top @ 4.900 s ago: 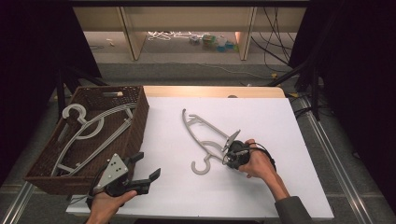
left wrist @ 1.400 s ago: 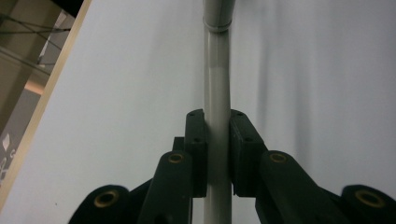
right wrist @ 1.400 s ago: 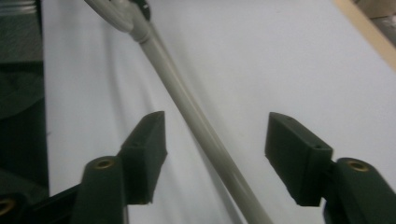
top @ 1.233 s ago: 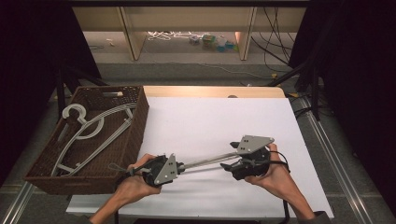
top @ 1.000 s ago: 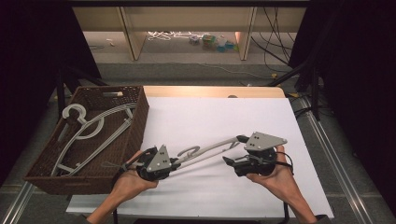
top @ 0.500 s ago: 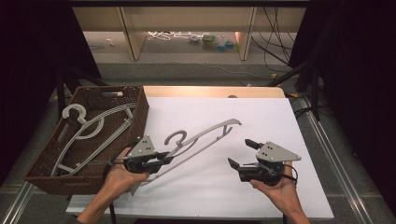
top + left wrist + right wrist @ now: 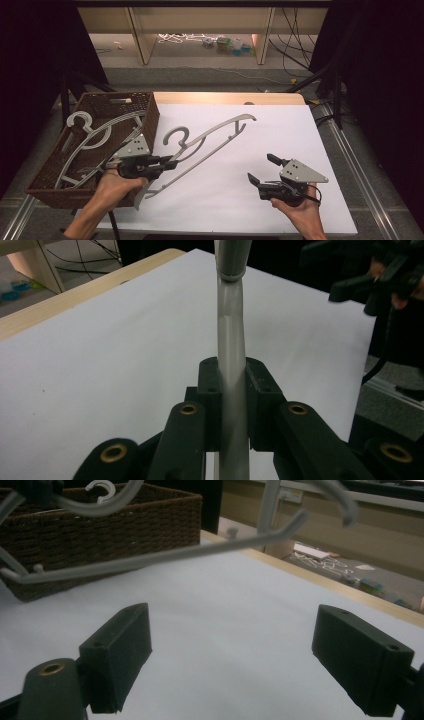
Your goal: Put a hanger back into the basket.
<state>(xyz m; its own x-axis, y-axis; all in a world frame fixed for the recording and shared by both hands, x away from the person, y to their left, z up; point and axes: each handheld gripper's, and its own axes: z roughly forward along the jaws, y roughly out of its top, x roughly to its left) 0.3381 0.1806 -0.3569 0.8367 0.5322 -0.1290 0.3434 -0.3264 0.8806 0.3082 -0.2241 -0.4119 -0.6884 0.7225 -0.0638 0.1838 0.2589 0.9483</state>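
Observation:
A grey plastic hanger (image 7: pixel 210 139) hangs tilted above the white table top (image 7: pixel 235 200), its hook (image 7: pixel 177 137) pointing up near the basket. My left gripper (image 7: pixel 169 162) is shut on the hanger's lower bar, close to the basket's right wall. In the left gripper view the bar (image 7: pixel 231 340) runs straight up between the shut jaws of that gripper (image 7: pixel 231 377). My right gripper (image 7: pixel 262 169) stands open over the table's front right, apart from the hanger. In the right gripper view, that gripper (image 7: pixel 240 655) has nothing between its wide-apart jaws, and the hanger (image 7: pixel 165 555) crosses above them.
A brown wicker basket (image 7: pixel 47 182) stands at the table's left edge with more grey hangers (image 7: pixel 92 135) lying in it, one hook over its far rim. The basket (image 7: pixel 115 525) also appears ahead of the right gripper. Shelves and cables lie beyond the table's wooden far edge (image 7: pixel 225 98).
The right gripper let go of the hanger, opened and drew back to the front right. The left gripper carried the hanger left toward the basket and swung its far end up.

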